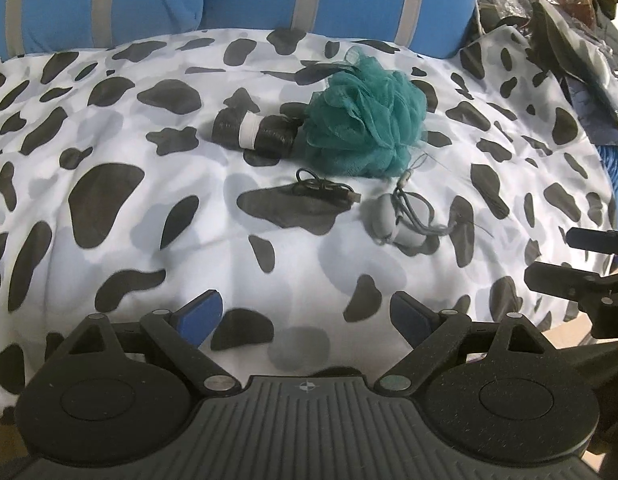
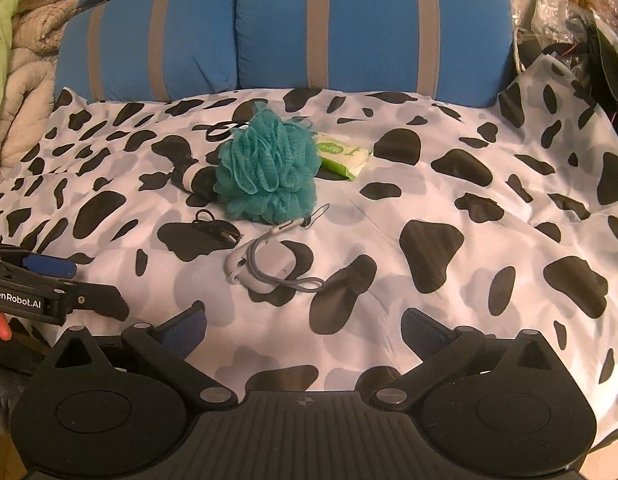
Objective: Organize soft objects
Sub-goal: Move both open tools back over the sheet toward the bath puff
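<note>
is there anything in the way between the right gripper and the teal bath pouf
Yes. The right gripper is open and empty at the near edge of the cow-print cover. The grey earbud case with its lanyard lies on the cover between it and the teal bath pouf, with a coiled black cable slightly left of that line.

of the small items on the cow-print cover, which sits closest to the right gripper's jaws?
The grey earbud case with lanyard: it lies nearest the right gripper, ahead of the black cable, teal loofah and wipes pack.

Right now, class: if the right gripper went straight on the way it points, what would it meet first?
Probably bare cow-print cover: the right gripper is open and angled down at it. The grey earbud case lies slightly left of that line, though depth is unclear.
</note>
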`<move>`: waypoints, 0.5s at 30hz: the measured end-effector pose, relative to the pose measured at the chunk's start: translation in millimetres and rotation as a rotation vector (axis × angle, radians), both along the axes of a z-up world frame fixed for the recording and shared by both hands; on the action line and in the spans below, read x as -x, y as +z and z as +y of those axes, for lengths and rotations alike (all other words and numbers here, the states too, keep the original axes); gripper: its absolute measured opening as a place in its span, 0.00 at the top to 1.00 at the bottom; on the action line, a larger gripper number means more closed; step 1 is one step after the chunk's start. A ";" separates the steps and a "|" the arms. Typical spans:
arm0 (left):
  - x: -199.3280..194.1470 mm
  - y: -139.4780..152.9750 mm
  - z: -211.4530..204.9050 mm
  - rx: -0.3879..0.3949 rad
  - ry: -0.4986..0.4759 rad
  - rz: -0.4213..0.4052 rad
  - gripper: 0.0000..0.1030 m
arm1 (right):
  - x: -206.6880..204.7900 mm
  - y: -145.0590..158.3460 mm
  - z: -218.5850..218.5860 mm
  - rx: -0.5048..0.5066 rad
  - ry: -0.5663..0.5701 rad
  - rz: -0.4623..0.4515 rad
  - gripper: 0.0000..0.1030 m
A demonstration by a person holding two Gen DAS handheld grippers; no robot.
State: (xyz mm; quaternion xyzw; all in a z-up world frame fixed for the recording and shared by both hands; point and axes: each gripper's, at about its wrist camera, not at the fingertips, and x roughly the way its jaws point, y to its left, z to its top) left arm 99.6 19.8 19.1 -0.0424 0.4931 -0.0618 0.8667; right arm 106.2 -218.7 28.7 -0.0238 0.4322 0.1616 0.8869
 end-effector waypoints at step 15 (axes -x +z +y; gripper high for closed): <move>-38.2 2.7 9.6 0.011 0.003 -0.024 0.11 | -31.4 -8.3 15.0 -0.004 0.092 -0.012 0.01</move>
